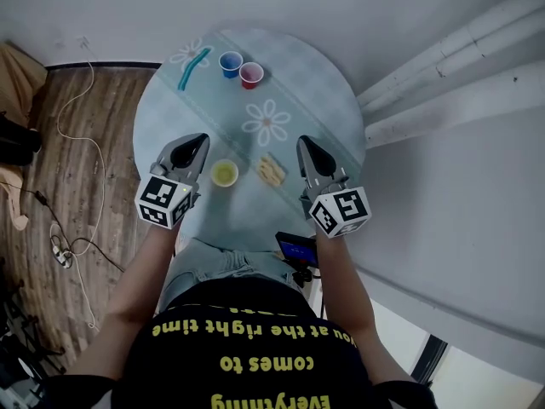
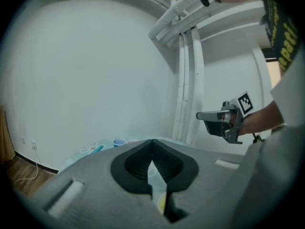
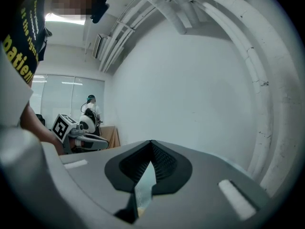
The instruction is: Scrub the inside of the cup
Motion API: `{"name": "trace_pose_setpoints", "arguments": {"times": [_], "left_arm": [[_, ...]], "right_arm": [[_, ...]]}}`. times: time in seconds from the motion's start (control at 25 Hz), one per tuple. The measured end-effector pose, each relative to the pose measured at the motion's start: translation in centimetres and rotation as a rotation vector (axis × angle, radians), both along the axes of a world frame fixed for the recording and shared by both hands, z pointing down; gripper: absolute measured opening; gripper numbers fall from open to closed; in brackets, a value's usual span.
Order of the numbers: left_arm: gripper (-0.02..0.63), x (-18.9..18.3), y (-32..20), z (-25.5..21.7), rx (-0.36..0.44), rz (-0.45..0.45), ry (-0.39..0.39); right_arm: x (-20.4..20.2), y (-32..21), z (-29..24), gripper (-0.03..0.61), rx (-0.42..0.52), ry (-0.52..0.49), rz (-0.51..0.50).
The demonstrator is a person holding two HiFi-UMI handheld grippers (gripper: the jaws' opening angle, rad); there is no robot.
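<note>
On the round pale-blue table (image 1: 306, 75) stands a yellow-green cup (image 1: 225, 174) near the front, with a yellow sponge (image 1: 271, 170) to its right. My left gripper (image 1: 199, 141) hovers just left of that cup, shut and empty. My right gripper (image 1: 305, 144) hangs to the right of the sponge, also shut with nothing in it. In the left gripper view the closed jaws (image 2: 153, 147) let a sliver of the yellow cup (image 2: 162, 203) show through, and the right gripper (image 2: 200, 115) is seen across. The right gripper view shows its shut jaws (image 3: 151, 149) and the left gripper (image 3: 102, 142).
A blue cup (image 1: 231, 63) and a red cup (image 1: 251, 74) stand side by side at the table's far side, with a teal brush (image 1: 192, 67) to their left. White pipes (image 1: 451, 49) run along the wall on the right. Cables (image 1: 81, 143) lie on the wooden floor to the left.
</note>
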State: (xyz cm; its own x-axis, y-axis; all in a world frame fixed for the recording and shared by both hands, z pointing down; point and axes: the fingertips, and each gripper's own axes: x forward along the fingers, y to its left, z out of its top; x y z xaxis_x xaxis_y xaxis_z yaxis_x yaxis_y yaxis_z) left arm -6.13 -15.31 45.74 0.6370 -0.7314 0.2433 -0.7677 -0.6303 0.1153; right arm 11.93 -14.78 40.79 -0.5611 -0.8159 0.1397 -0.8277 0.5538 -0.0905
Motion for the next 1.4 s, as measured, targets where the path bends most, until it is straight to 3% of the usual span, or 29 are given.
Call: {"name": "trace_pose_setpoints", "arguments": {"times": [0.32, 0.68, 0.88, 1.04, 1.4], "left_arm": [[0.002, 0.3, 1.2, -4.7, 0.141, 0.011, 0.019], [0.002, -1.5, 2.4, -7.7, 0.210, -0.025, 0.059], [0.000, -2.1, 2.5, -8.6, 0.184, -0.060, 0.073], [0.002, -1.7, 2.5, -9.8, 0.234, -0.048, 0.110], [0.002, -2.1, 2.8, -8.1, 0.184, -0.049, 0.084]], "right_arm": [[1.0, 1.8, -2.9, 0.006, 0.027, -0.024, 0.007], [2.3, 3.1, -5.7, 0.006, 0.020, -0.079, 0.036], [1.5, 3.7, -6.7, 0.006, 0.055, -0.027, 0.038], [1.2, 4.1, -7.2, 0.005, 0.078, -0.004, 0.041], [2.2, 3.8, -7.2, 0.006, 0.088, 0.002, 0.091]]}}
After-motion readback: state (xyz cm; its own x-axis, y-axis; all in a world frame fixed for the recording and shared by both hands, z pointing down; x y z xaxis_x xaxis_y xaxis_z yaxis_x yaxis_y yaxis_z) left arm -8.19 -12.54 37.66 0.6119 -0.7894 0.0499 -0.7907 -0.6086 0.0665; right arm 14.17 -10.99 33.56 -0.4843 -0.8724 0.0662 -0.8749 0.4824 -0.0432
